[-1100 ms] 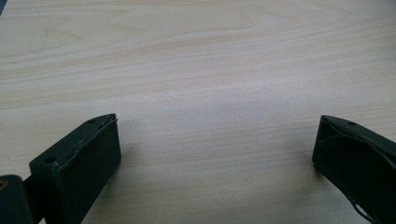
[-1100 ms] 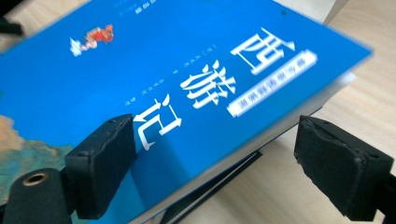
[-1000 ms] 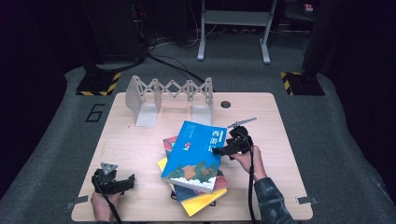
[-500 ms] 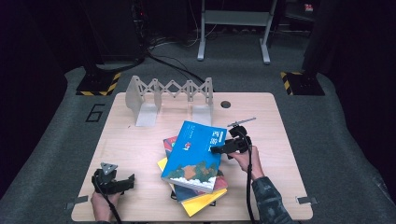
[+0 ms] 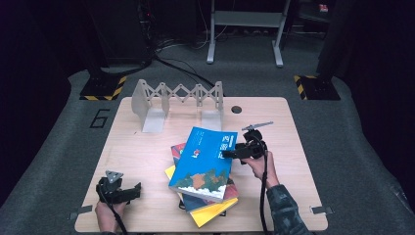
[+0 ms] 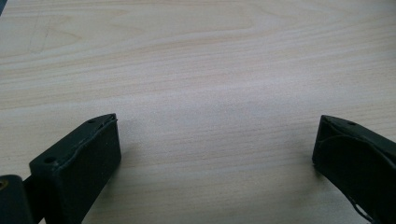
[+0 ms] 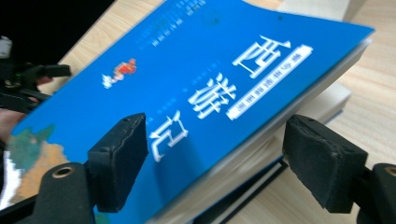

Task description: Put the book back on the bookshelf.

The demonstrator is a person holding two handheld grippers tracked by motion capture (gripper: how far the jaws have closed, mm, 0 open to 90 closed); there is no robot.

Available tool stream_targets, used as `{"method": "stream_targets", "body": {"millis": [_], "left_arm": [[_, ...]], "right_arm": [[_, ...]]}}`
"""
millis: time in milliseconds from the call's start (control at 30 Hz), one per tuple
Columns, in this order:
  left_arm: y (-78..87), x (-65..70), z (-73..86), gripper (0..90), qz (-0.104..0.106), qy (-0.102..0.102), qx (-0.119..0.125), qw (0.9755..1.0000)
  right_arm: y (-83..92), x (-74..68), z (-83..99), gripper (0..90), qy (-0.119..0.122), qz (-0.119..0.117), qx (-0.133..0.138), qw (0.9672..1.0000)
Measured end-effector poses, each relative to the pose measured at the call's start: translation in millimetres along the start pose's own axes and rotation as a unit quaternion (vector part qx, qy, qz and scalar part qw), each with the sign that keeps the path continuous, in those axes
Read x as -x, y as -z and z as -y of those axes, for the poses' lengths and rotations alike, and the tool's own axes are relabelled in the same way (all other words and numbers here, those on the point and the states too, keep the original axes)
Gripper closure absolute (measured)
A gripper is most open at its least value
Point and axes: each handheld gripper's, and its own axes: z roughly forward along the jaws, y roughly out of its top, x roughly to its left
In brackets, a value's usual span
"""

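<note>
Bright tabletop, dark surroundings, slight blur

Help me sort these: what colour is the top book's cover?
Bright blue with white lettering on the top book; clearest in the right gripper view.

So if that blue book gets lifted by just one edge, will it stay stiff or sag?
The blue book looks like a thick paperback, so it would probably bend a little yet keep its shape. Its glossy cover may slip between the right tool's pads, whose jaws have just been closing around its edge. Tilted on the stack of books, it might slide off if nudged.
</note>
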Motion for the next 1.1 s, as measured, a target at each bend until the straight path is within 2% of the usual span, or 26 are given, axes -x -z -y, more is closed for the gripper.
{"method": "stream_targets", "body": {"millis": [233,300,467,667,733,867,1100], "left_arm": [[0.0,0.0,0.0,0.8,0.0,0.0,0.0,1.0],[0.0,0.0,0.0,0.8,0.0,0.0,0.0,1.0],[0.0,0.0,0.0,0.8,0.0,0.0,0.0,1.0],[0.0,0.0,0.0,0.8,0.0,0.0,0.0,1.0],[0.0,0.0,0.0,0.8,0.0,0.0,0.0,1.0],[0.0,0.0,0.0,0.8,0.0,0.0,0.0,1.0],[0.0,0.0,0.0,0.8,0.0,0.0,0.0,1.0]], "right_arm": [[-0.8,-2.3,-4.6,25.5,0.005,0.002,0.004,1.0],[-3.3,-1.9,-6.2,27.4,-0.001,0.005,-0.004,1.0],[-15.3,-0.9,-10.3,30.6,0.0,0.017,-0.015,0.9997],[-17.8,0.5,-16.6,35.1,-0.006,0.026,-0.012,0.9996],[-18.8,1.2,-19.6,35.7,0.0,0.032,-0.011,0.9994],[-20.6,3.5,-24.5,38.8,-0.015,0.03,-0.018,0.9993],[-24.0,6.6,-32.9,44.4,-0.017,0.04,-0.019,0.9989]]}}
